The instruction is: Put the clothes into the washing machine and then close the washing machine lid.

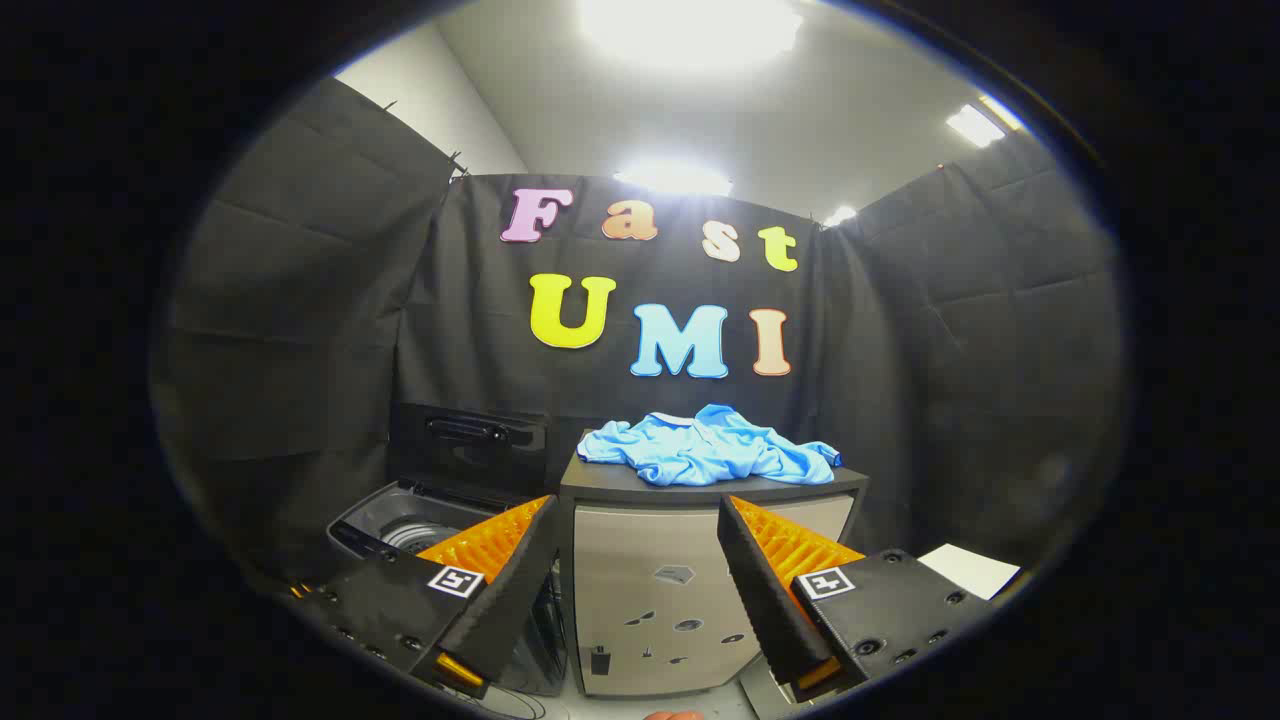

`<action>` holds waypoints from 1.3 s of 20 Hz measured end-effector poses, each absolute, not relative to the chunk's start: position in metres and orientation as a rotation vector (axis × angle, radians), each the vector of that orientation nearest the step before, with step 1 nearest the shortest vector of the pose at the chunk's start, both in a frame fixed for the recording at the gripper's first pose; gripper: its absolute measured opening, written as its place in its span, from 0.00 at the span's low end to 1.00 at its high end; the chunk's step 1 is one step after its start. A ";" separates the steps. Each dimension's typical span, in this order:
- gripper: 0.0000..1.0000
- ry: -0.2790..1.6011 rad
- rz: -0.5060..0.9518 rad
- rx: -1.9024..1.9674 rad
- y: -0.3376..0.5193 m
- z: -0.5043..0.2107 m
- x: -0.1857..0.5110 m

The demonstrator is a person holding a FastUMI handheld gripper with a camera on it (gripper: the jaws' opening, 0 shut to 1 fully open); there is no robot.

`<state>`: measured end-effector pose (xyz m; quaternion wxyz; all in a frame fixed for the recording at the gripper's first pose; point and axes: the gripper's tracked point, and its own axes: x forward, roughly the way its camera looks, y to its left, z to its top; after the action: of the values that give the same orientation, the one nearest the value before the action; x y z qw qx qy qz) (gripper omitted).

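So your gripper (637, 520) is spread wide with nothing between the fingers, just air and the front of that boxy grey cabinet with the dark top (660, 590) straight ahead at 12 o'clock. The crumpled light-blue shirt (705, 450) is lying in a heap on top of that cabinet, beyond the fingertips and a bit above them, not touching either finger.

The dark top-loading washing machine (400, 520) sits off at about 10 o'clock, right beside the cabinet on its left. Its flat black lid with a handle (468, 445) is standing upright at the back, so the round drum opening is exposed. Your left finger (490, 560) covers part of the machine's near rim from this angle, so you can't see the whole opening.

Heads up on the surroundings: the cabinet's front panel has a few small dark stickers on it, low down between the fingers. There's a white sheet of paper (968, 568) at around 3 o'clock, just past the right finger (775, 570). The black cloth wall (300, 300) closes in behind and on both sides.
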<state>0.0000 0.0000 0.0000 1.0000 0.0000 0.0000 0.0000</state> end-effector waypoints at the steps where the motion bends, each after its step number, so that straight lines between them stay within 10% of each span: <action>1: 0.98 -0.003 0.000 -0.005 0.000 0.002 0.000; 26: 0.98 -0.031 0.025 -0.032 0.015 0.015 -0.005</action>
<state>-0.0055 0.0153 0.0148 0.9997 -0.0159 -0.0155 0.0125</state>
